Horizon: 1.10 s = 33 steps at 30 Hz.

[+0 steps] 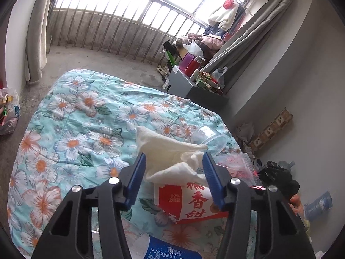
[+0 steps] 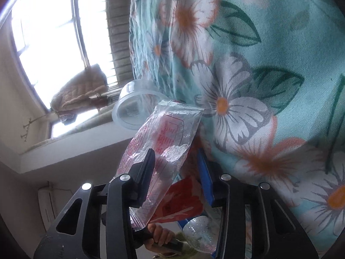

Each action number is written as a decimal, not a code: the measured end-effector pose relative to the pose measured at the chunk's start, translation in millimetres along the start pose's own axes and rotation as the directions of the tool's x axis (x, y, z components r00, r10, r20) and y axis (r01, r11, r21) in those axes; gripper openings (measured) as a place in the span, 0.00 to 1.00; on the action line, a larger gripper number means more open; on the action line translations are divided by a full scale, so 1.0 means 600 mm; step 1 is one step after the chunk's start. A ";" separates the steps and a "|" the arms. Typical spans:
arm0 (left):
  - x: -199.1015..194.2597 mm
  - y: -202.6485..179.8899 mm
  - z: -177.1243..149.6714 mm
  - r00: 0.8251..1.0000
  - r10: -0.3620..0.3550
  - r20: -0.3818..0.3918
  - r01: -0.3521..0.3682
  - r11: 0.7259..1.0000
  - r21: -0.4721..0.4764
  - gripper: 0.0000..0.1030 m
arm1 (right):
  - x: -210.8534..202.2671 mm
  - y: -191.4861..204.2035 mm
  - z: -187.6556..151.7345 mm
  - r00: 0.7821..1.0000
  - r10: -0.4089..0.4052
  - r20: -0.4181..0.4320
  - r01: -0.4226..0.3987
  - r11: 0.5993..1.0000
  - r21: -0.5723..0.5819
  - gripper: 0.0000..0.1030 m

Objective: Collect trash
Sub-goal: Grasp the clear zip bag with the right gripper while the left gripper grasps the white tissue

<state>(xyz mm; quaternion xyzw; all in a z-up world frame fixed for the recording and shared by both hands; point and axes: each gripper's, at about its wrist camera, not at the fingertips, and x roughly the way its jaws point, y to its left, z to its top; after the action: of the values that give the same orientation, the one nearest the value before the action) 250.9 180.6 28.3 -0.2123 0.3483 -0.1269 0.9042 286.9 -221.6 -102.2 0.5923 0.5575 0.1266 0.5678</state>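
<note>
Straddling crumpled tissue [image 1: 170,151], wide left gripper [image 1: 174,164]; right gripper [image 2: 179,166] wide around half-hidden clear wrapper [image 2: 166,138]

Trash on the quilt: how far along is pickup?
Nothing looks collected yet. The left gripper is open around the crumpled tissue; the right gripper straddles the clear wrapper, grip unconfirmed. Left on the floral quilt: plastic cup, red-and-white packet, blue-label bottle.

The quilt [image 1: 71,116] is turquoise with white-and-orange daisies; the snack bag [image 1: 189,202] red and white; the wrapper [image 2: 163,142] clear with red print.
</note>
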 end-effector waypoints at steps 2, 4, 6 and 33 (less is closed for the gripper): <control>0.004 0.002 -0.001 1.000 -0.004 -0.007 0.004 1.000 -0.001 0.45 | 0.001 0.003 0.002 1.000 0.006 0.005 -0.006 1.000 -0.003 0.30; 0.007 0.000 -0.002 1.000 -0.008 -0.011 0.008 1.000 0.006 0.40 | -0.006 -0.001 0.001 1.000 0.013 0.006 -0.013 1.000 -0.006 0.25; 0.009 -0.003 -0.005 1.000 -0.010 -0.016 0.011 1.000 0.019 0.33 | -0.008 0.000 0.002 1.000 0.021 0.008 -0.021 1.000 -0.008 0.21; -0.063 -0.021 0.007 0.985 -0.117 0.125 0.111 0.992 0.057 0.07 | -0.044 0.035 -0.011 0.988 0.142 0.060 -0.137 0.987 -0.081 0.02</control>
<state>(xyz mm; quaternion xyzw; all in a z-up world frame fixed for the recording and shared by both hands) 225.4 185.0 59.1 -0.2171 0.2736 -0.1732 0.9209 283.5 -233.8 -70.3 0.6116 0.4904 0.1676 0.5978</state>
